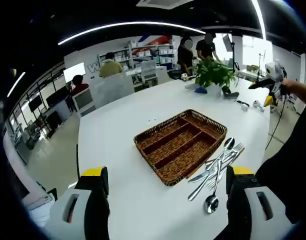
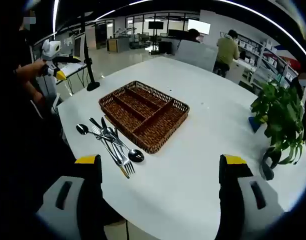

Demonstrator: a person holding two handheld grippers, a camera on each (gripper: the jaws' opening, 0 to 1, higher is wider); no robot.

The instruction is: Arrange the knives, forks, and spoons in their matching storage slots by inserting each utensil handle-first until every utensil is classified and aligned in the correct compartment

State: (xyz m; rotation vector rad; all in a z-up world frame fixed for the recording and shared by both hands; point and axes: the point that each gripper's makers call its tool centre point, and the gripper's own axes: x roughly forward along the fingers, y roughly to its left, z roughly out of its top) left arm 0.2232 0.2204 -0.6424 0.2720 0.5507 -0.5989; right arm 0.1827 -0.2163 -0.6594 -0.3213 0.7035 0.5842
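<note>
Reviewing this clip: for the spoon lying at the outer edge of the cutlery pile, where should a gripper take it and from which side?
Probably at the spoon's bowl end, which lies clear of the cutlery pile on bare table; its handle runs into the tangle. Come from above, jaws across the neck, from the side away from the wicker tray, leaving the handle free to go in first.

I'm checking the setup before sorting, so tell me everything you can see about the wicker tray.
The wicker tray is brown woven basketwork, rectangular and shallow, split by woven dividers into long slots plus a shorter end section. All compartments look empty. It lies flat on the white table, with the utensil pile just beside one long edge.
</note>
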